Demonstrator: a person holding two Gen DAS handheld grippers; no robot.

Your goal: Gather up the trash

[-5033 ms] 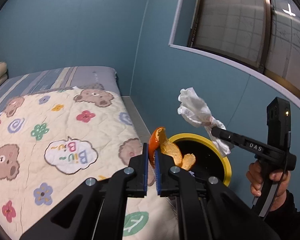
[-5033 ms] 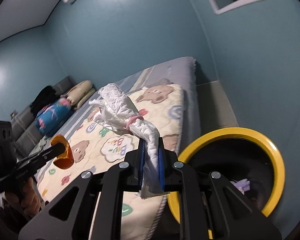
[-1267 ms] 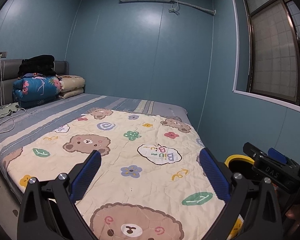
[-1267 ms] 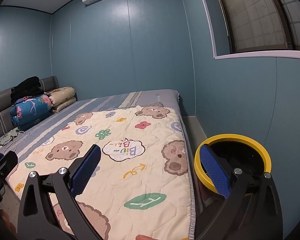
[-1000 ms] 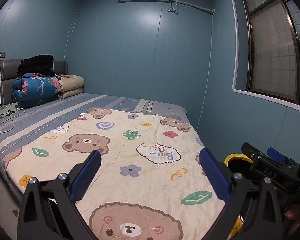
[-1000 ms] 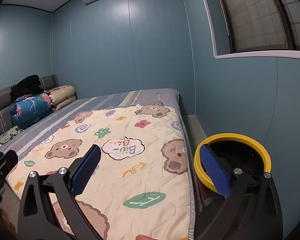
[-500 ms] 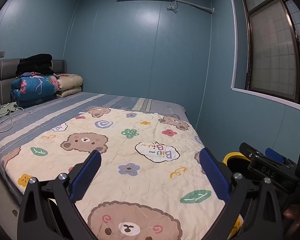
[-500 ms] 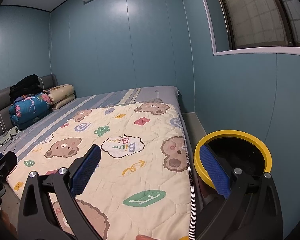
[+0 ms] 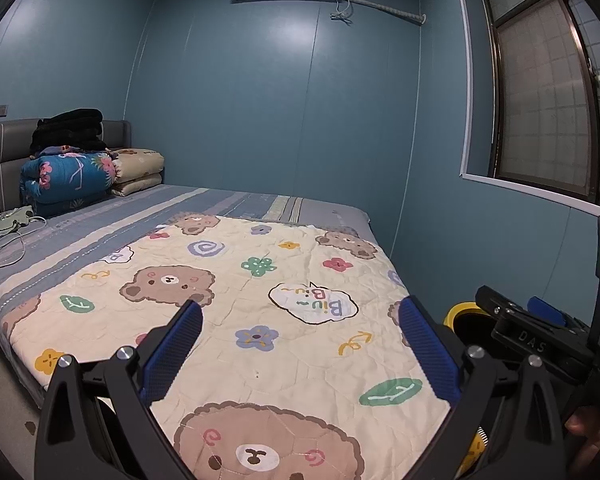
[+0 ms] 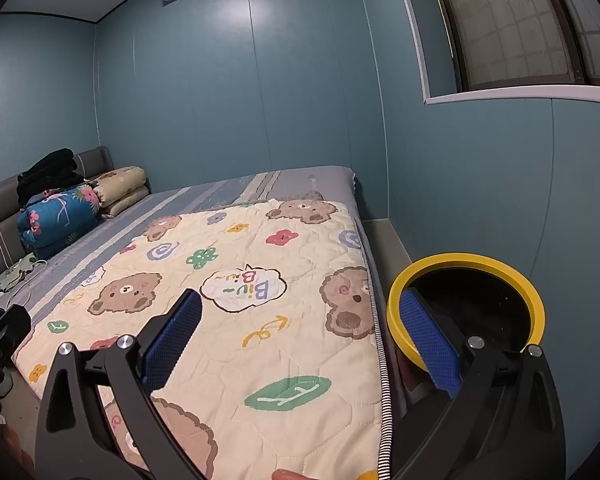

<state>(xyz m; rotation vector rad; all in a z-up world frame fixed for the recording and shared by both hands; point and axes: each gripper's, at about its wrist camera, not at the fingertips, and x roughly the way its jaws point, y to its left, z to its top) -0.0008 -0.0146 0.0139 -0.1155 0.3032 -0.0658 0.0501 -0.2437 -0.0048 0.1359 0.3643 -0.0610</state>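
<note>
My left gripper (image 9: pixel 300 344) spread wide, nothing between blue pads (image 9: pixel 172 354). My right gripper (image 10: pixel 300 340) likewise spread, nothing held. Both hover over foot of bed, above bear-print quilt (image 10: pixel 236 300). Yellow-rimmed trash bin (image 10: pixel 466 260) stands on floor just beside bed's right edge, near wall; inside dark, contents unclear. In left view bin (image 9: pixel 458 312) partly hidden behind right gripper body (image 9: pixel 540 338). Folded bedding (image 9: pixel 66 178) stacked at headboard.

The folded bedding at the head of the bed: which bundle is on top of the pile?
The black bundle lies on top. Under it is the blue floral quilt, and the beige folded quilt sits beside that one, nearer the wall.
</note>
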